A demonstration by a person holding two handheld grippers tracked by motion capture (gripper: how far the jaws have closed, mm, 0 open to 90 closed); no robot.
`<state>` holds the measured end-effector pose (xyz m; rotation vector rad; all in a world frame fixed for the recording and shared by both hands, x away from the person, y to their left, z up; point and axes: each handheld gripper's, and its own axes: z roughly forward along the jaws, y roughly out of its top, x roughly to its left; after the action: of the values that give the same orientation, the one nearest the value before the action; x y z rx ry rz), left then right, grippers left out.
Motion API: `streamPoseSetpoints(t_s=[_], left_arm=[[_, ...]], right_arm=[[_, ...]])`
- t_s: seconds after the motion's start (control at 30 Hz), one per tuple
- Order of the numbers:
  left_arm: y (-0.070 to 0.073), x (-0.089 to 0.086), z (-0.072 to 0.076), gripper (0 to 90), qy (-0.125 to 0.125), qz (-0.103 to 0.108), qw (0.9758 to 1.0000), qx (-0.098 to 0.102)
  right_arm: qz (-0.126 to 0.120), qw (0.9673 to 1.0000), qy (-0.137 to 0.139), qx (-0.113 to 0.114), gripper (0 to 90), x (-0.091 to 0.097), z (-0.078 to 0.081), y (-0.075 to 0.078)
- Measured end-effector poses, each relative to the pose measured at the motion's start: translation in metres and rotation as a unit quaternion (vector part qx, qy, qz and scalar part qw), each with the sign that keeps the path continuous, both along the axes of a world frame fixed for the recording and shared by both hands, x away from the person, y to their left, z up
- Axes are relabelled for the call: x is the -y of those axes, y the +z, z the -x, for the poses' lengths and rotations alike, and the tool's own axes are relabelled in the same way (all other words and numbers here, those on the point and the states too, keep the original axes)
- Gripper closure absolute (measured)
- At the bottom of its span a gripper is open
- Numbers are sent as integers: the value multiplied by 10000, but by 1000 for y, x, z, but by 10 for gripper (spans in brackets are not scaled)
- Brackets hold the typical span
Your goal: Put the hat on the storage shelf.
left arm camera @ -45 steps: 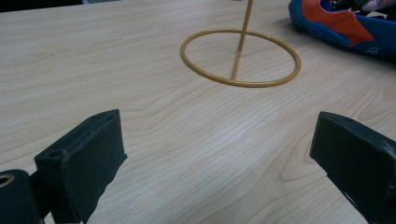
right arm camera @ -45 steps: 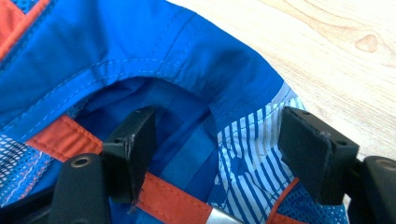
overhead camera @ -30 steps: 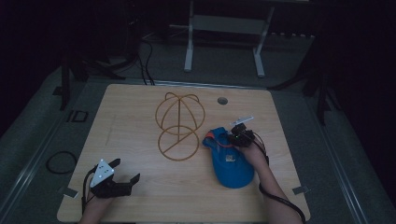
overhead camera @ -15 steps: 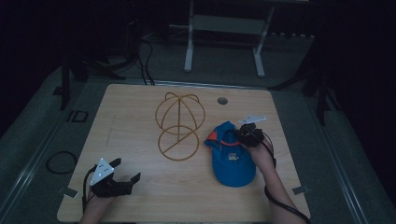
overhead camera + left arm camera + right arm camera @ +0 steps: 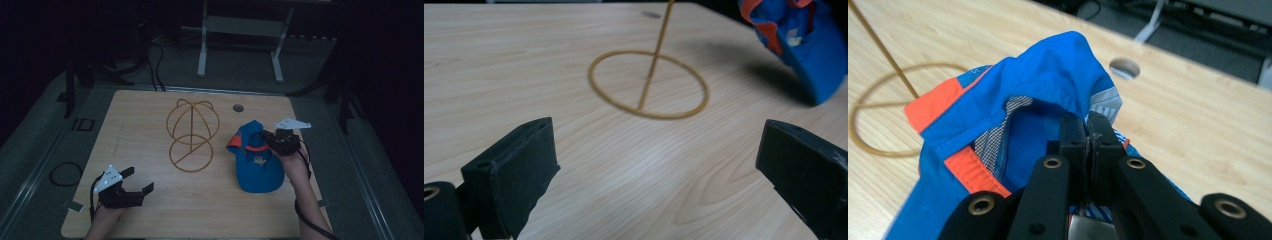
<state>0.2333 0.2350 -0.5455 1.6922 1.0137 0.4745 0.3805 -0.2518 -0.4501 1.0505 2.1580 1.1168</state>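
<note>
Cloth makes up the cap [image 5: 257,160]: soft blue fabric with orange trim and a strip of grey mesh inside, its crown crumpled and its stiff rounded brim pointing toward the table's near edge. It sits by the right edge of the table [image 5: 150,120], a pale wood-grain top with a small round hole [image 5: 238,107] near the far edge. The right gripper [image 5: 276,140] has its black jaws pressed together on a fold at the cap's rim, and in the right gripper view [image 5: 1087,131] the blue fabric bunches up around the pads while the back of the cap lifts off the wood. The left gripper [image 5: 135,186] rests near the near left corner with its jaws spread wide and nothing between them; in the left gripper view the bare table shows between its blocky black fingers [image 5: 514,170]. A thin wire stand [image 5: 192,134] of golden-brown metal rises mid-table, a flat ring at its base with a rod and looped hoops above, standing between the two grippers and just left of the cap.
</note>
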Motion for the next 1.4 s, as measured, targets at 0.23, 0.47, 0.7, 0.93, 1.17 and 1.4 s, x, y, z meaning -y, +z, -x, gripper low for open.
streamPoseSetpoints(t_s=[0.23,0.47,0.7,0.93,1.17,1.4], left_arm=[[26,6,2,35,-92,-152,9995,273],[52,18,-2,37,-255,-134,9990,353],[89,46,-10,38,-642,-183,9963,535],[126,77,-21,46,-1033,-242,9921,663],[158,108,-31,46,-1289,-206,9882,796],[180,149,-45,57,-1513,-411,9833,923]], right_arm=[[-118,9990,171,407,877,-3,23,32],[-177,9972,232,694,877,-8,38,52],[-213,9961,292,804,877,-12,44,61],[-245,9949,357,913,877,-14,51,68],[-176,9940,401,999,877,-18,54,71],[-167,9936,452,1023,877,-23,59,71]])
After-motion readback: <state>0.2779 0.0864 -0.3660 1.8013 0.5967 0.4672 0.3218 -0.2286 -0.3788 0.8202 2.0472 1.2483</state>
